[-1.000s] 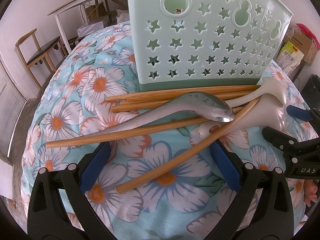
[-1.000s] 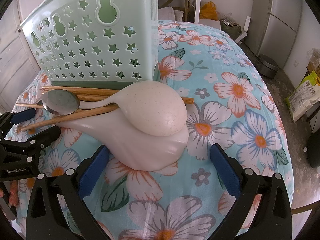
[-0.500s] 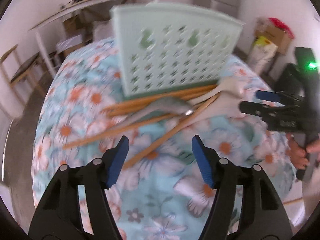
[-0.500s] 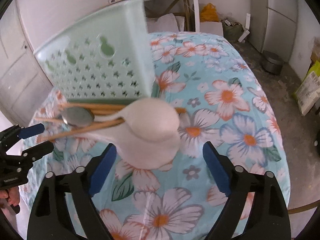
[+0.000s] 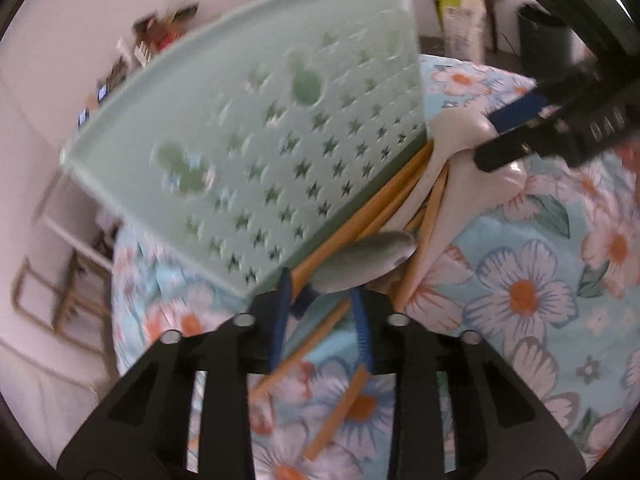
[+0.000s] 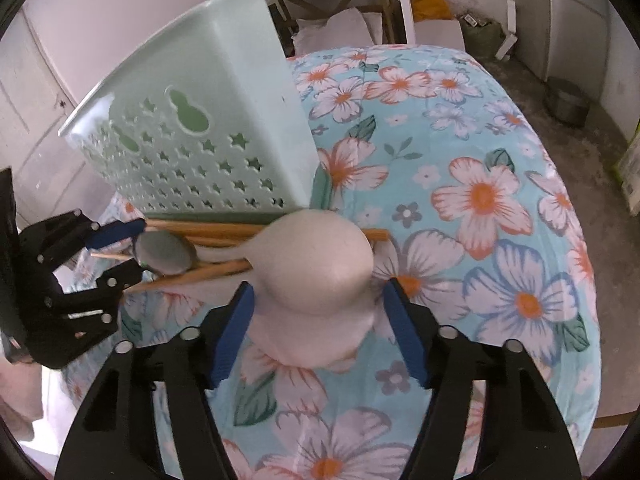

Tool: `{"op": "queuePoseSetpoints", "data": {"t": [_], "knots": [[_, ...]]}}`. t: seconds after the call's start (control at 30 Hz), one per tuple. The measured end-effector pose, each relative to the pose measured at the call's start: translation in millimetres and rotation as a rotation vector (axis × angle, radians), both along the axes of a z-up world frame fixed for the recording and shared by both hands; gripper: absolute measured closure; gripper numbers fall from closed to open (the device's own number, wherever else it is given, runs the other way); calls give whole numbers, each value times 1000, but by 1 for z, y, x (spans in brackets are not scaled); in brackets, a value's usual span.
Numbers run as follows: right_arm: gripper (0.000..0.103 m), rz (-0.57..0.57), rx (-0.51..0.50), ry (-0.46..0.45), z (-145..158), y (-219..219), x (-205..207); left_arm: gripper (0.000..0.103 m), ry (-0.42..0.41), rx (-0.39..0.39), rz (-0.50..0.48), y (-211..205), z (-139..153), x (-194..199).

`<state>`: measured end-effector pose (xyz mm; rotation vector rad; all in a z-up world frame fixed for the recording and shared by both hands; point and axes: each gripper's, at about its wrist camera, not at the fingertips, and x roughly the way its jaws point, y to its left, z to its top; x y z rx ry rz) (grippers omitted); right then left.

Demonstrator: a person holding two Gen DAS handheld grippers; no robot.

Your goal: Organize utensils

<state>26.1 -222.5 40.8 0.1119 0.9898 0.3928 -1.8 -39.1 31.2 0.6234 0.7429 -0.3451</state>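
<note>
Since a second ago both tongs have narrowed and are closing: left tongs (image 5: 320,312) around the metal spoon (image 5: 362,262) and wooden chopsticks (image 5: 384,200), right tongs (image 6: 318,332) around stacked pale ladles (image 6: 316,264), beside the mint-green perforated basket (image 6: 200,136) on the floral bedspread (image 6: 480,200).

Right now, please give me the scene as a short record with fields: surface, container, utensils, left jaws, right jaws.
surface: floral cloth
container: pale green basket, standing behind the utensils
utensils: wooden chopsticks, metal spoon, two stacked pale ladles
left jaws: left gripper closing, metal spoon's handle and chopsticks between
right jaws: right gripper closing, ladle bowls between
</note>
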Motion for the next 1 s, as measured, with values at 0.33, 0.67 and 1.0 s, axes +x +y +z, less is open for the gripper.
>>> {"op": "queuePoseSetpoints", "data": {"t": [0.33,0.67,1.0], "knots": [[52,-54,51,-40,12,-2,-2,96,-57,-143,8,-3,29,-1],[88,-131,243,-32,13,-7,2,96,11,-291,74,31,33,2],[85,-48,-59,-182,13,21,-4,96,11,-331,80,38,30,-6]]}}
